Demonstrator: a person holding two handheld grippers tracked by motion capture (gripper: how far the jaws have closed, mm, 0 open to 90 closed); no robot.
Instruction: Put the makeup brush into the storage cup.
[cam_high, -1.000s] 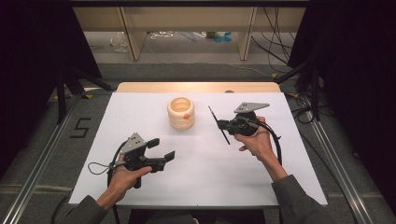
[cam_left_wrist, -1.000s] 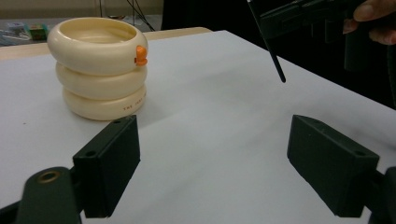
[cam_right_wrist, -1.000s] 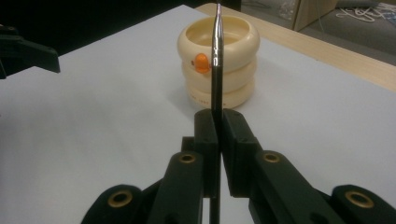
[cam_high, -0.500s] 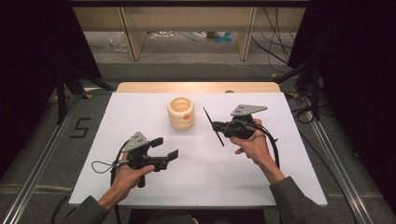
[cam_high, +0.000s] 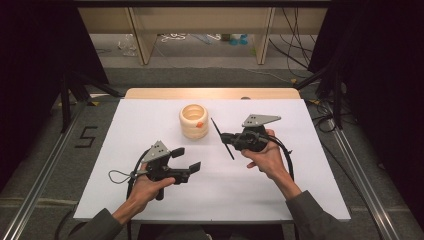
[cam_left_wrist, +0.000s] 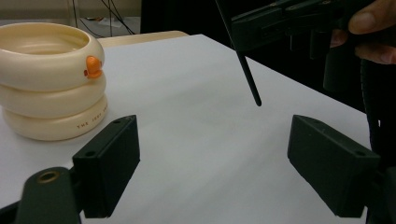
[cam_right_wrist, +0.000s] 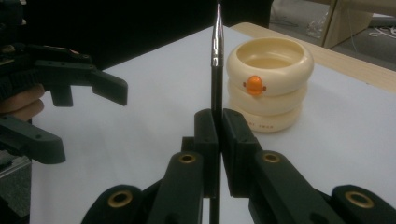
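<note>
A person sits at the near edge of a white table, with a two-jaw gripper in each hand.

The right gripper, held to the right of the table's middle, has its jaws clenched on a thin black stick. From above, the stick slants across the jaw tips, one end pointing far and left, the other near and right. In the right gripper view, the stick rises straight up between the two closed pads and ends in a fine shiny point.

The left gripper is held nearer the person, left of the middle, and points to the right. Its jaws are released and stand wide apart, with nothing between them but bare table, as the left gripper view shows.

A cream-coloured pot, shaped like three stacked rings with a small orange knob on its side, stands upright on the far middle part of the table. It is just left of the stick's far end and apart from both grippers. The pot's open top looks empty, as far as the right gripper view shows.
</note>
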